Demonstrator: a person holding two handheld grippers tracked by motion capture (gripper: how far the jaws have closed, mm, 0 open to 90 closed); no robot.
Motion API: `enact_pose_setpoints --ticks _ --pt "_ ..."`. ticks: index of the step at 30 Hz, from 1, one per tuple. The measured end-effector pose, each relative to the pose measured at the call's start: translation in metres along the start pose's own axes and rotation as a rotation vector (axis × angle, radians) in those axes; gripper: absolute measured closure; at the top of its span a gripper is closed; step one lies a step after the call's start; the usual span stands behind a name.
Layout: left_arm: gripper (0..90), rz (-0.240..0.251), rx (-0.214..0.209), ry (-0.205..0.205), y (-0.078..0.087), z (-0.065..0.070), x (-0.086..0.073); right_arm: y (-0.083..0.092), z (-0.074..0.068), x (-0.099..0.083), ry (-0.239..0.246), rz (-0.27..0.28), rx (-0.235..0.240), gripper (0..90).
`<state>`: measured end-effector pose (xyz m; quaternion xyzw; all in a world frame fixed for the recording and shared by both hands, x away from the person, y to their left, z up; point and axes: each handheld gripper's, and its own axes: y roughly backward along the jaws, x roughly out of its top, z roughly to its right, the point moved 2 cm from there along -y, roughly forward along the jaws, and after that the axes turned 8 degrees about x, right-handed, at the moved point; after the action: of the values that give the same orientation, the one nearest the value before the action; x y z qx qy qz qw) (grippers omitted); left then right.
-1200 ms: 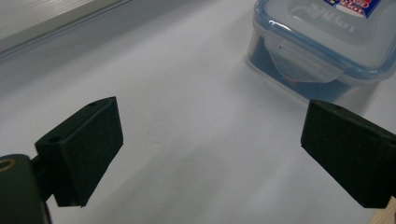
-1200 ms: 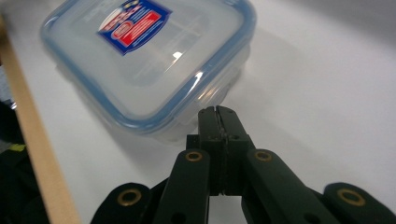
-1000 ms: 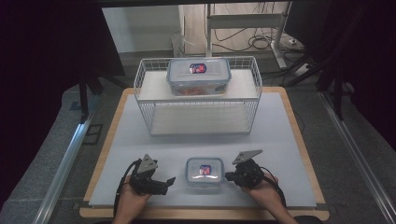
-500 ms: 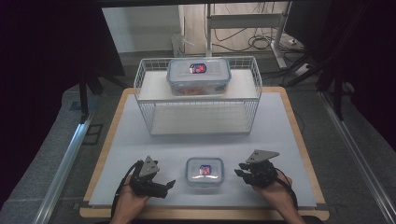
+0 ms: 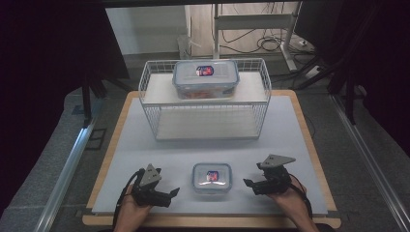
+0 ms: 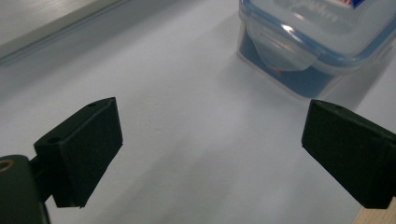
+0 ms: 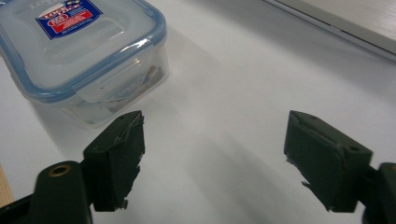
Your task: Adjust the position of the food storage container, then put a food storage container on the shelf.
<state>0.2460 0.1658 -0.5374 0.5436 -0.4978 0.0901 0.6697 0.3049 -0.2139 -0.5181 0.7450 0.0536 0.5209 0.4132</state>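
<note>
We found both grippers, left (image 5: pixel 167 195) and right (image 5: pixel 252 186), spread wide and empty, flanking the small lidded container (image 5: pixel 212 178) between them; we judged a two-sided approach in hand, closing inward next.

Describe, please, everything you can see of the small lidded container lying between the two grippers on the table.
The small container is a rounded rectangular box of clear plastic. Its clear lid has a blue rim, a red and blue label on top, and latch flaps folded down at its ends, so it looks closed. It lies flat and upright on the white mat near the table's front edge, between the left gripper and the right gripper. Both are open and neither touches it. Something dark shows through its wall, too unclear to name.
</note>
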Motion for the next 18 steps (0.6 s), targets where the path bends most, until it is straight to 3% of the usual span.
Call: enact_pose_setpoints --ticks 5,9,14,18 --pt "4.1 -0.005 0.002 -0.013 -0.0016 0.0018 0.0007 0.0009 0.0022 0.0003 -0.017 0.004 0.009 15.7" --pt "4.1 -0.013 -0.004 0.003 -0.0016 0.0009 0.0004 0.0007 0.0031 0.0011 -0.016 -0.007 -0.014 13.0" --pt "4.9 -0.031 -0.029 0.038 -0.0008 0.0016 0.0034 0.0022 0.0027 0.0028 -0.024 -0.002 0.0 10.0" --pt "4.9 -0.024 -0.045 0.043 0.0001 0.0037 0.0063 0.0025 -0.0003 0.005 -0.035 0.01 0.025 7.8"
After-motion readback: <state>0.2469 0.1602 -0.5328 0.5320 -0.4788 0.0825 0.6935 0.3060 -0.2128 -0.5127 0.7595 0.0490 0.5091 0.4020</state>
